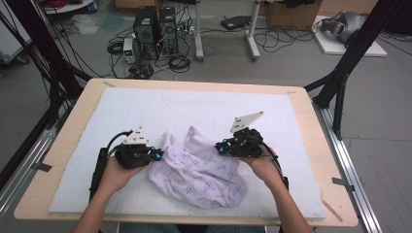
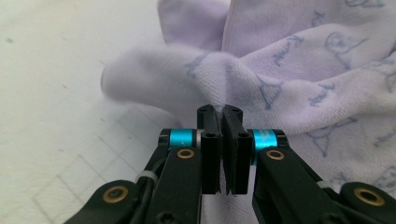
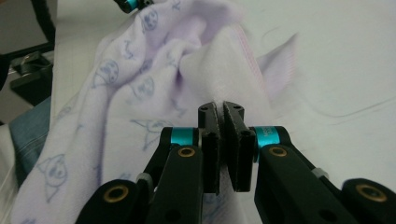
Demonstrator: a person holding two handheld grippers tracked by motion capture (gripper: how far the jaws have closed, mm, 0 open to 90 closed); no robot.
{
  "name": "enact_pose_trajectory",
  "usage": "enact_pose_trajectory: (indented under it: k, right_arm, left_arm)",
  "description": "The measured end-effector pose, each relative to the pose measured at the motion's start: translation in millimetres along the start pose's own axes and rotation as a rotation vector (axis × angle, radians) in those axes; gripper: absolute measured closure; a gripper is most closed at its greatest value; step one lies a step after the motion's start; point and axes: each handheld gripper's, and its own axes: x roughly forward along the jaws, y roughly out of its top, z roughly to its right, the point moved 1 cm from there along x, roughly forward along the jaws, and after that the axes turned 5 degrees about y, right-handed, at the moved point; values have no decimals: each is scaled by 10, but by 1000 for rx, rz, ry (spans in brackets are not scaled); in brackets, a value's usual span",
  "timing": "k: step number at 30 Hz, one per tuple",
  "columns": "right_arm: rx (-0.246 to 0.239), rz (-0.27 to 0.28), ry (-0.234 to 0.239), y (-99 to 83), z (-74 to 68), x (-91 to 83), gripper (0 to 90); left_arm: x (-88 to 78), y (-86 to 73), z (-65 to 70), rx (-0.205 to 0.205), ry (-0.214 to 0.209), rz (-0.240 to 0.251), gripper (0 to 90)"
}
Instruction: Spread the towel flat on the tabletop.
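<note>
I am pinching the lilac printed cloth [image 1: 199, 170] at frame centre, left gripper [image 1: 158, 154] and right gripper [image 1: 221, 147] both clamping its opposite edges.

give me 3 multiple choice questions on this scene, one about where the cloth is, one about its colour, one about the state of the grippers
1. Where does the cloth lie?
A. on the white mat, between the two grippers
B. on the floor by the computers
C. hanging over the far table edge

2. What colour is the cloth?
A. plain dark green
B. pale lilac with a small blue print
C. red and white stripes

3. How do the left gripper and the right gripper stand?
A. both wide open above the cloth
B. left open, right shut on nothing
C. both shut on a fold of the cloth

Answers:
1 A, the high view shows it bunched on the mat with a gripper at each side.
2 B, both gripper views show lilac fabric with blue figures.
3 C, in each gripper view the jaws meet with fabric pinched at their tips.
</note>
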Motion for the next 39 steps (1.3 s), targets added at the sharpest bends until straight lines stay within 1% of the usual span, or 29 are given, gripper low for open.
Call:
enact_pose_trajectory:
  k: [2, 4, 5, 6, 8, 10, 11, 12, 13, 14, 15, 16, 17, 18, 19, 20, 21, 22, 23, 25, 27, 28, 31, 32, 34, 36, 37, 39]
  right_arm:
    - [-10, 26, -31, 39, -17, -135, 857]
    - [-15, 36, -49, 60, -28, -251, 857]
    - [-15, 36, -49, 60, -28, -251, 857]
    - [-14, 37, -57, 61, -28, -293, 857]
    - [-1, 21, -59, 46, -7, -343, 857]
    - [9, -2, -73, 35, 43, -356, 859]
    - [11, -20, -103, 69, 130, -383, 862]
    - [11, -21, -140, 121, 198, -422, 863]
    - [15, -8, -178, 202, 296, -479, 863]
    - [30, 16, -222, 307, 408, -550, 862]
    - [46, 45, -289, 421, 545, -624, 840]
    - [67, 68, -364, 519, 695, -687, 726]
    - [109, 93, -413, 585, 831, -728, 585]
    - [109, 93, -413, 585, 831, -728, 585]
    - [153, 105, -421, 617, 931, -748, 560]
    - [171, 98, -403, 627, 990, -743, 554]
    - [172, 94, -398, 609, 1004, -716, 554]
    - [168, 80, -390, 572, 1004, -671, 554]
    - [164, 70, -373, 518, 992, -613, 554]
    - [145, 54, -351, 371, 943, -495, 549]
    - [163, 41, -306, 220, 893, -405, 545]
    - [154, 38, -293, 133, 845, -368, 544]
    - [147, 38, -261, -6, 716, -337, 526]
    - [144, 43, -249, -42, 662, -339, 525]
    - [126, 48, -236, -106, 530, -354, 504]
    - [112, 66, -222, -157, 430, -374, 502]
    - [104, 76, -215, -192, 363, -379, 496]
    - [95, 82, -201, -243, 275, -378, 487]
  left_arm:
    - [-70, 49, -8, 3, 25, 27, 860]
    - [-133, 101, -15, -2, 38, 56, 860]
    - [-160, 126, -23, -2, 45, 65, 860]
    - [-182, 148, -34, -2, 48, 69, 860]
    - [-191, 197, -54, -4, 55, 71, 860]
    - [-179, 273, -95, 3, 77, 65, 863]
    - [-171, 333, -128, -3, 94, 75, 864]
    - [-166, 417, -183, -12, 113, 91, 865]
    - [-149, 656, -334, -32, 174, 144, 864]
    - [-149, 656, -334, -32, 174, 144, 862]
    - [-86, 946, -530, -40, 281, 168, 841]
    - [-86, 946, -530, -40, 281, 168, 734]
    - [-47, 1059, -623, -49, 341, 157, 595]
    - [-12, 1133, -707, -83, 354, 137, 595]
    - [13, 1164, -770, -115, 334, 127, 510]
    - [32, 1154, -800, -122, 326, 127, 479]
    - [54, 1122, -817, -113, 318, 113, 474]
    - [79, 1069, -821, -115, 306, 99, 465]
    - [104, 1002, -817, -120, 290, 86, 454]
    - [150, 847, -774, -126, 267, 80, 453]
    - [184, 680, -695, -133, 231, 73, 450]
    - [191, 629, -667, -130, 221, 71, 449]
    - [210, 469, -542, -134, 167, 66, 439]
    - [211, 422, -482, -124, 152, 67, 429]
    - [201, 360, -386, -116, 124, 84, 425]
    - [193, 310, -299, -100, 104, 92, 420]
    - [193, 293, -266, -101, 97, 92, 419]
    - [188, 249, -181, -80, 84, 94, 412]
